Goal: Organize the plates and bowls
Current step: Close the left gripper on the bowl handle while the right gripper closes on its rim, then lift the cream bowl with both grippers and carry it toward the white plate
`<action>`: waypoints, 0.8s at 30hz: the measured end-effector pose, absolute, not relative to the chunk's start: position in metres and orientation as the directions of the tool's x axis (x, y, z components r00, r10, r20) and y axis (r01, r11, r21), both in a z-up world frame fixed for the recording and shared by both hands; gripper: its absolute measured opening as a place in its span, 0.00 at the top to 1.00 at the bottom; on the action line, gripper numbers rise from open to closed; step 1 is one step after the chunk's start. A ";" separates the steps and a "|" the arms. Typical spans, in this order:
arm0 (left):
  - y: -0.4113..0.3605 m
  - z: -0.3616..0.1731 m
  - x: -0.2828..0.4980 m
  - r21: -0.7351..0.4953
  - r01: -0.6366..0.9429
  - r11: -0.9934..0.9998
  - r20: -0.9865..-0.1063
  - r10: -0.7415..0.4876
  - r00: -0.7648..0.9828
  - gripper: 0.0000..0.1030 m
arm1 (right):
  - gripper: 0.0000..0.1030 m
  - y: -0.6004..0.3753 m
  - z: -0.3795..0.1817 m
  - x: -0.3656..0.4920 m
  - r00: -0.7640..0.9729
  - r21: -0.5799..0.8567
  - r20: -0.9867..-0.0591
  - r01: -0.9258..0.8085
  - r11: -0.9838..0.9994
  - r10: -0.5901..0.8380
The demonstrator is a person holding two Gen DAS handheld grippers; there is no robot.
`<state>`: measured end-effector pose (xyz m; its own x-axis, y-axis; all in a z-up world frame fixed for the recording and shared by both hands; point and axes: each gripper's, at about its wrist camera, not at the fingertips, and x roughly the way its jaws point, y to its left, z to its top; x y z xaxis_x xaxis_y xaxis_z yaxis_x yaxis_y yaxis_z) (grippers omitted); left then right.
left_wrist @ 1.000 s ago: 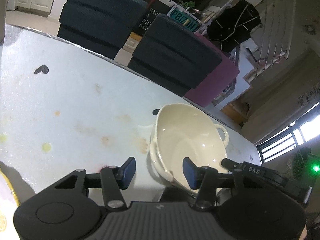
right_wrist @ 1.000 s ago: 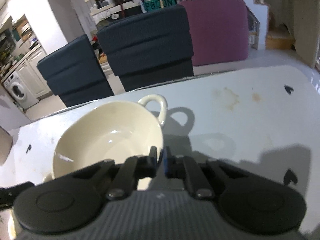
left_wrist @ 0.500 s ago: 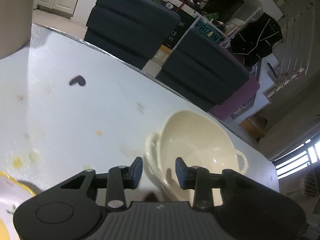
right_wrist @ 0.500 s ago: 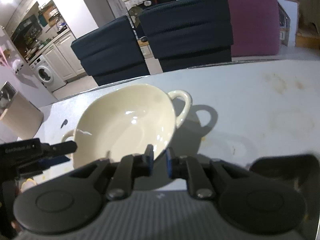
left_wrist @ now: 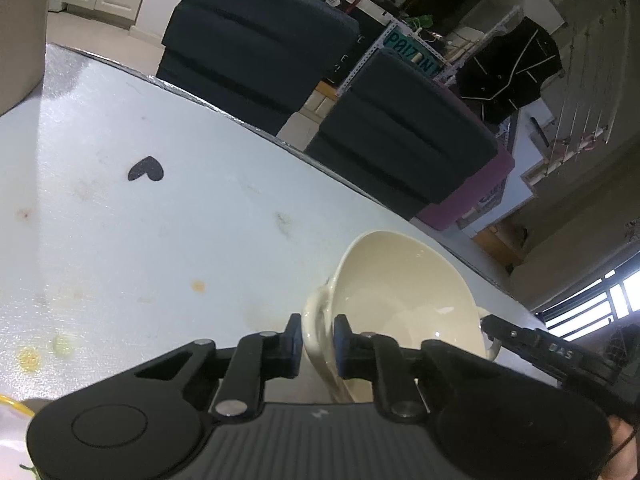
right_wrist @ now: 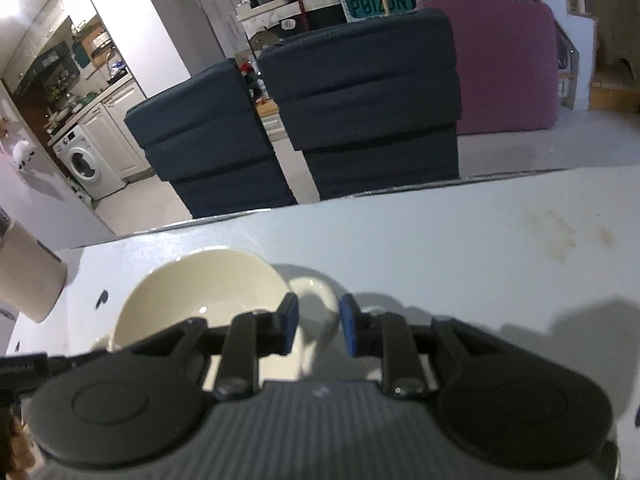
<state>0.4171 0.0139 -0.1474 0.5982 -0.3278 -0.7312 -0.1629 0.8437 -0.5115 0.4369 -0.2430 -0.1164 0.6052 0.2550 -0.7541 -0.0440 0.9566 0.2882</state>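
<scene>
Two black hand-held grippers work on one cream bowl (left_wrist: 400, 300), a glossy glazed ceramic piece, round and deep, with two looped handles, one at each side. Nearest the left wrist camera, the left gripper (left_wrist: 317, 346) has its blue-padded jaws closing, with the bowl's near loop handle (left_wrist: 316, 320) and rim between them; the pads sit right at the ceramic on both sides, gripping it. In the right wrist view, the right gripper (right_wrist: 316, 326) has its jaws opening; the bowl's other loop handle (right_wrist: 316, 300) lies in the gap between the blue pads, and they stand clear of it. The bowl rests on the table (left_wrist: 140, 240), a pale, faintly glittery sheet surface marked with yellowish and brown stains and a few small black heart shapes (left_wrist: 146, 169). A sliver of something yellow-edged shows at the left view's lower left corner, too cut off to identify. At the table's left edge stands one beige cylindrical container (right_wrist: 28, 276). Beyond the far edge are three chair backs: two dark blue ones (right_wrist: 360, 92) of ribbed padded fabric and one magenta one (right_wrist: 504, 68), smooth and rounded. Farther off are a teal sign (right_wrist: 378, 2) on cluttered shelves and one white washing machine (right_wrist: 82, 160).
</scene>
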 end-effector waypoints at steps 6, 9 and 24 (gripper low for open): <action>0.017 -0.146 0.425 -0.497 -0.148 0.855 -0.730 -0.319 0.604 0.83 | 0.86 -0.241 -0.119 0.425 0.586 0.250 -0.779 -0.032 0.968 0.221; 0.019 -0.146 0.431 -0.482 -0.119 0.868 -0.730 -0.322 0.603 0.81 | 0.88 -0.242 -0.119 0.409 0.572 0.260 -0.784 -0.051 0.964 0.242; 0.021 -0.158 0.445 -0.481 -0.032 0.876 -0.750 -0.393 0.532 0.82 | 0.68 -0.234 -0.122 0.426 0.496 0.325 -0.809 -0.071 0.943 0.316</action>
